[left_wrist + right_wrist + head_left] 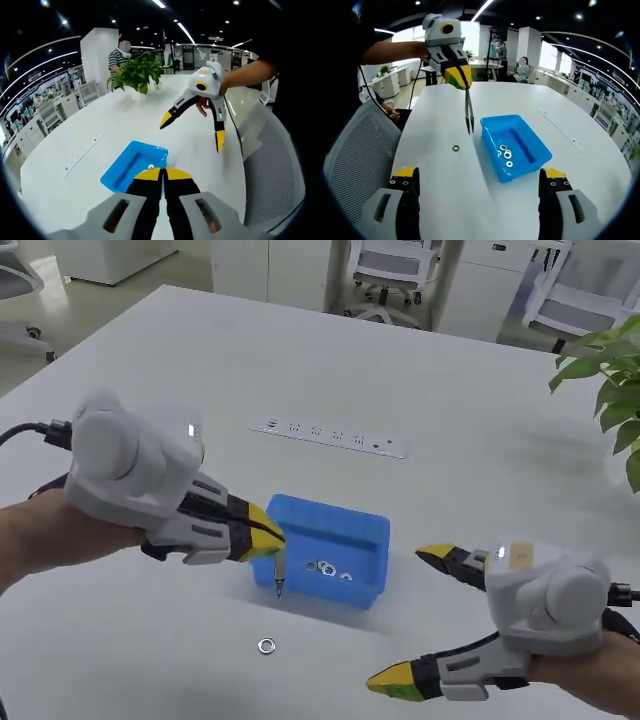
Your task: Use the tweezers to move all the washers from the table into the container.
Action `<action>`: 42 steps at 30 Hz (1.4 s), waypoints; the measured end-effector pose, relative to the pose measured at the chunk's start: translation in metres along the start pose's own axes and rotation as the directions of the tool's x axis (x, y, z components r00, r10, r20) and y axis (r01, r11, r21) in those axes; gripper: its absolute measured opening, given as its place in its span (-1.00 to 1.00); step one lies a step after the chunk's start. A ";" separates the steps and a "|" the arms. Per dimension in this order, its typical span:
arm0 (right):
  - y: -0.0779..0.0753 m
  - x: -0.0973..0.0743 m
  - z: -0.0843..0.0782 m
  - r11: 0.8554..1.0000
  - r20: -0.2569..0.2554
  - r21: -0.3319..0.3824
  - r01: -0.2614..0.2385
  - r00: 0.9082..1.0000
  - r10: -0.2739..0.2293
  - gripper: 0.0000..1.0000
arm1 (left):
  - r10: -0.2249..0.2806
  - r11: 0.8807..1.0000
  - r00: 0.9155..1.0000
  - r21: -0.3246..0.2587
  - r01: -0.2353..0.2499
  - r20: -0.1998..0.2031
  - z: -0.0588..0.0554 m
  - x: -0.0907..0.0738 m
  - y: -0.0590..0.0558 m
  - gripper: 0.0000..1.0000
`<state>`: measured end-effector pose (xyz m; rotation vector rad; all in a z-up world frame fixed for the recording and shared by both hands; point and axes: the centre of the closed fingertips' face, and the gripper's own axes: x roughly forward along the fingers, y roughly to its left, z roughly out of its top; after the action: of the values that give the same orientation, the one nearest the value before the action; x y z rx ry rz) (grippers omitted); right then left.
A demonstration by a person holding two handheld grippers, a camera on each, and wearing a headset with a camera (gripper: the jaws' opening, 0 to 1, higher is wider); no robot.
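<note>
White tabletop [450, 480] is stretching wide through an open office, with rolling chairs [390, 270] standing well back beyond its far edge. On the left, the left claw [268, 535] is clenching the tweezers [279, 575] by their upper end, so the tips are pointing down and hanging near the container's corner. That grip is probably meant to bring the fine points straight down onto small parts. Below those tips and a little nearer the person, one washer [265, 645] is lying flat on bare surface, apart from everything, with open room on every side for a plain descent. Beside it, the blue container [330, 520] is sitting open-topped with several washers [327, 568] resting on its floor, and its low rim is likely asking for only a small lift. To the right, the right claw [408, 618] is hovering released, jaws spread wide and grasping nothing, clear of the container and seemingly parked out of the way.
</note>
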<state>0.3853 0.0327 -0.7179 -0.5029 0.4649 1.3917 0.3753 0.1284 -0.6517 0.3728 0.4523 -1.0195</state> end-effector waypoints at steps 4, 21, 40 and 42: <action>0.001 0.001 -0.001 1.000 -0.004 0.002 -0.002 1.000 0.002 1.00 | -0.006 1.000 1.000 -0.004 0.006 -0.011 -0.006 0.001 -0.003 -0.90; 0.004 0.003 -0.006 1.000 -0.016 -0.001 -0.001 1.000 0.001 1.00 | -0.033 0.999 0.999 -0.026 0.032 -0.032 -0.030 0.009 -0.017 -0.90; 0.003 0.004 -0.006 1.000 -0.014 0.002 0.002 1.000 -0.001 0.99 | -0.049 0.998 0.998 -0.030 0.048 -0.039 -0.035 0.011 -0.021 -0.90; 0.003 0.004 -0.006 1.000 -0.013 0.000 0.001 1.000 -0.001 0.99 | -0.055 0.998 0.998 -0.033 0.054 -0.034 -0.034 0.011 -0.022 -0.90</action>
<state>0.3825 0.0330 -0.7254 -0.5127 0.4751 1.3878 0.3547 0.1267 -0.6879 0.3518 0.5116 -1.0586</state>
